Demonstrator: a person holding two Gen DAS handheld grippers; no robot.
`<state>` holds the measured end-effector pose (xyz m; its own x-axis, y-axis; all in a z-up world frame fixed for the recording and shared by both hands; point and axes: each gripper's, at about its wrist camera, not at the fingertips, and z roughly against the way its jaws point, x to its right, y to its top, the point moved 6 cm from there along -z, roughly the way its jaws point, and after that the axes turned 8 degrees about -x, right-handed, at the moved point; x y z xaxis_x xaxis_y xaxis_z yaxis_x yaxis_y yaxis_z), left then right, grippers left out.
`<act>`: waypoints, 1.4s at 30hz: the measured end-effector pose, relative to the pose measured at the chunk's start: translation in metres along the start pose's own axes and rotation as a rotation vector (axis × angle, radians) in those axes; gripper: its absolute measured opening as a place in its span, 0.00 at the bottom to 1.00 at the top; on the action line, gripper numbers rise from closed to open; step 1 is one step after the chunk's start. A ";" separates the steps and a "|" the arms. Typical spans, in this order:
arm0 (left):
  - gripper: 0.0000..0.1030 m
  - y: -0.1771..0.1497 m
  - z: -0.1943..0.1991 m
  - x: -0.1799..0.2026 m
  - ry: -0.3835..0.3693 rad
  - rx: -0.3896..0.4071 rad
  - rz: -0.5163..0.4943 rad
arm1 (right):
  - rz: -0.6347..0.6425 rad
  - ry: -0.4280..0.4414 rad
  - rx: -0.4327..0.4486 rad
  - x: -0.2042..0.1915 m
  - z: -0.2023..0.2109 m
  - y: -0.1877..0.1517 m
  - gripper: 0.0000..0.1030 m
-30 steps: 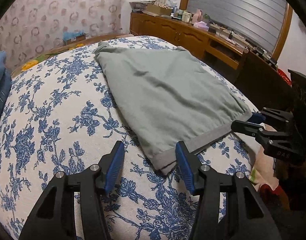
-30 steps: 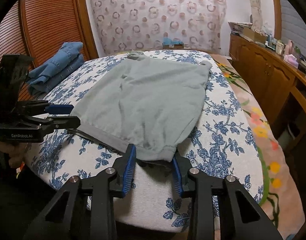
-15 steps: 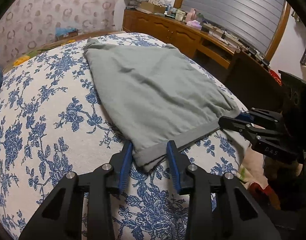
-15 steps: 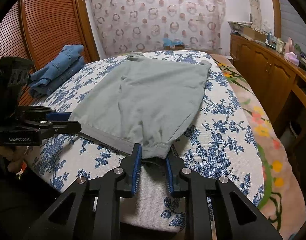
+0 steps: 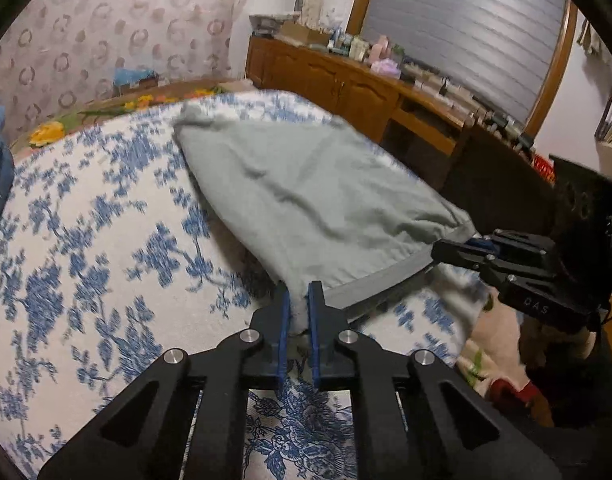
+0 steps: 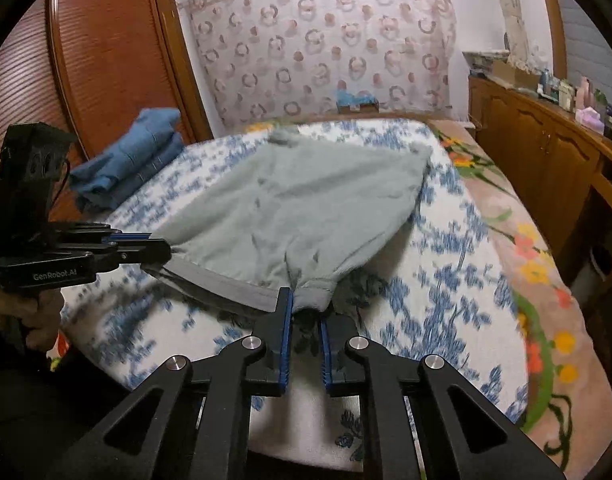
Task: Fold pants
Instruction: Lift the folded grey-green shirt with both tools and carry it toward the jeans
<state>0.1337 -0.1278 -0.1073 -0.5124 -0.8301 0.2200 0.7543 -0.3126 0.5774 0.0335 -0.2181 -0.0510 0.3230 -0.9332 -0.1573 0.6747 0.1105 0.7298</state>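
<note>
- Left wrist view: the left gripper point(image 5: 298, 312) sits at lower centre of the frame, its blue pads point(image 5: 283, 334) clamped together on one corner of the grey waistband; that corner of the grey pants point(image 5: 306, 196) is lifted off the floral bedsheet point(image 5: 89, 248), while the far end lies flat toward the upper middle of the frame.
- Right wrist view: the right gripper point(image 6: 306, 316) at lower centre is pinched on the other waistband corner, cloth bunched between its fingers.
- Each gripper appears in the other's view, at the frame edge, level with the waistband and pointing inward along it.
- Risk: each bite looks shallow, so a sharp pull could slip a corner free.
- Risk: uneven lifting of the two corners could skew the fold and leave wrinkles.
- Risk: the far end could drag across the sheet and bunch up.
- The folded blue jeans point(image 6: 125, 164) at middle left lie well apart.
</note>
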 end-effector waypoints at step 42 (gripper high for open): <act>0.07 0.107 0.188 -0.071 0.198 0.386 -0.006 | 0.288 0.158 0.292 -0.057 0.043 0.164 0.11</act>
<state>0.1734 -0.0157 0.0871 -0.3993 -0.9130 0.0829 0.5233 -0.1527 0.8383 0.0977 -0.1614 0.1063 0.5837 -0.8120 -0.0030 0.3332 0.2361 0.9128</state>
